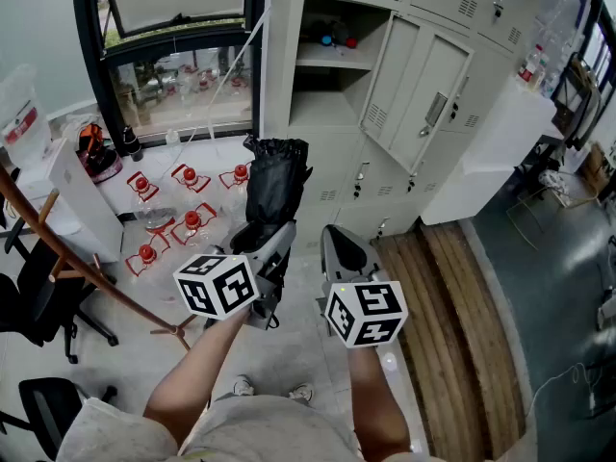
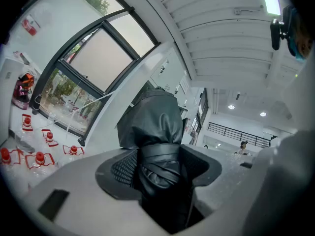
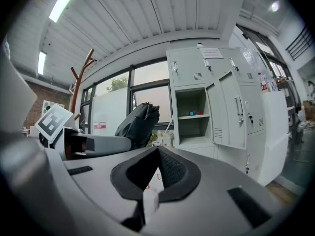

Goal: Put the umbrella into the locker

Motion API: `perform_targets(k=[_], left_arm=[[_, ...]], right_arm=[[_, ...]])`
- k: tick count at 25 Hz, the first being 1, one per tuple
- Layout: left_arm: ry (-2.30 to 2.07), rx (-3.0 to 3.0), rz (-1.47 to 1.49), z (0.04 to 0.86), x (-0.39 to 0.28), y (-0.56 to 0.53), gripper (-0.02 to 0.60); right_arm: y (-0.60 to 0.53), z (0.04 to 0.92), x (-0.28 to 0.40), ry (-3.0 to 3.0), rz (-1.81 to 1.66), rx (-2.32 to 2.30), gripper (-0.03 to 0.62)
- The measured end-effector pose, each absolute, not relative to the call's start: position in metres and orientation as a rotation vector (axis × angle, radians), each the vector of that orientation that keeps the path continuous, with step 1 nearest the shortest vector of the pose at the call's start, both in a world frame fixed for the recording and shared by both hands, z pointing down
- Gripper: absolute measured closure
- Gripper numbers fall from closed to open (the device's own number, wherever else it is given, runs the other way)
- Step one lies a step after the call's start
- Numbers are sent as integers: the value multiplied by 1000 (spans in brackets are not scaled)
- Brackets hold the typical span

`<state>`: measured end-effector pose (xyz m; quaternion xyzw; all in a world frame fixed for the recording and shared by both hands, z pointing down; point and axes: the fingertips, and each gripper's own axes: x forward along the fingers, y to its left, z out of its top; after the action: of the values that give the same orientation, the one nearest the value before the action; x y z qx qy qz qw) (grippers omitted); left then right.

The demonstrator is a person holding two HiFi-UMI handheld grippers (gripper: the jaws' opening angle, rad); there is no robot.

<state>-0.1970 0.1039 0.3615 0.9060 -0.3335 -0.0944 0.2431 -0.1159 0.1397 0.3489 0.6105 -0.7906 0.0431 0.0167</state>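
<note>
My left gripper (image 1: 265, 237) is shut on a folded black umbrella (image 1: 276, 181), which stands up out of the jaws. In the left gripper view the umbrella (image 2: 153, 124) fills the gap between the pads (image 2: 123, 167), its strap wound round it. My right gripper (image 1: 339, 243) hangs just right of it, shut with nothing in it; its pads (image 3: 170, 168) meet in a point. The grey locker (image 1: 332, 104) stands ahead with one compartment open and its door (image 1: 423, 89) swung right. The right gripper view shows that open compartment (image 3: 192, 117) and the umbrella (image 3: 139, 124) to its left.
Small coloured items (image 1: 337, 38) lie on the locker's upper shelf. Several red-capped bottles (image 1: 188, 219) stand on the floor by the window. A wooden coat rack (image 1: 87, 268) and black chairs (image 1: 38, 306) are at left. A white cabinet (image 1: 500, 142) stands right of the lockers.
</note>
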Motion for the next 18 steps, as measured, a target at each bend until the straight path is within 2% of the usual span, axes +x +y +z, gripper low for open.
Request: perform_targets(k=[18], left_arm=[[-934, 2460, -237, 362, -124, 112, 321]], right_arm=[[148, 345, -50, -2521, 119, 1865, 591]])
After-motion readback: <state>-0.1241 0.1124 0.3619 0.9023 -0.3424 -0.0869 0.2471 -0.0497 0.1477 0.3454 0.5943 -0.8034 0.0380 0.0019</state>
